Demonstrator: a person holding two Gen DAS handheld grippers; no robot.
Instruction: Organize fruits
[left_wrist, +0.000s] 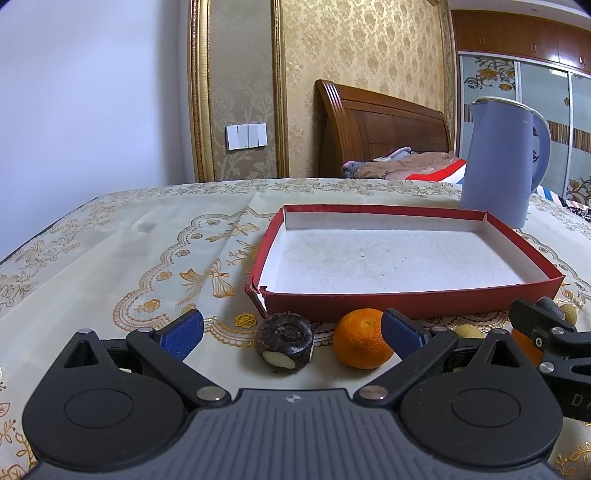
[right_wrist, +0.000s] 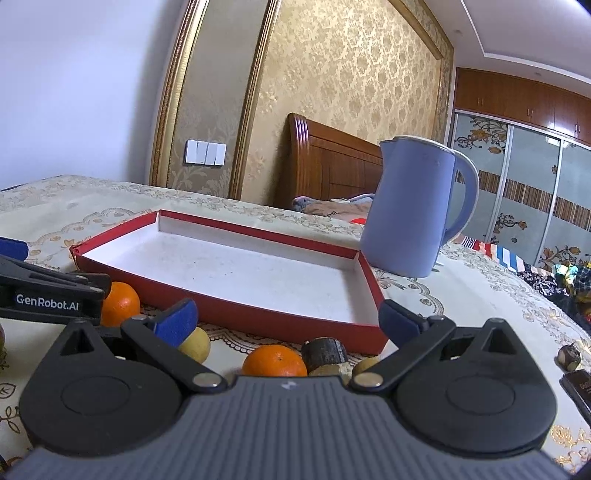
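We judge the round orange citrus fruit (left_wrist: 361, 339) to be light, firm and slightly dimpled, so its skin should not slip much; we would take it across its widest middle, pads on opposite sides, with modest pressure (too much would bruise it). It lies on the cream floral-patterned tabletop (left_wrist: 110, 258), just in front of the near wall of the shallow red cardboard tray with a white inside (left_wrist: 406, 306), which holds nothing yet. Our left gripper (left_wrist: 291, 328) is spread wide and holds nothing: the orange sits by its right blue pad, seemingly touching it, while a dark brown peeled-looking fruit with a pale cut face (left_wrist: 284, 345) lies between the fingers, nearer the middle. Our right gripper (right_wrist: 288, 321) is likewise spread and empty; a second orange citrus fruit (right_wrist: 275, 362) and a dark stubby piece (right_wrist: 325, 352) lie close under it, with a pale yellow round fruit (right_wrist: 195, 345) beside its left pad. A lilac plastic kettle (right_wrist: 413, 210) stands behind the tray.
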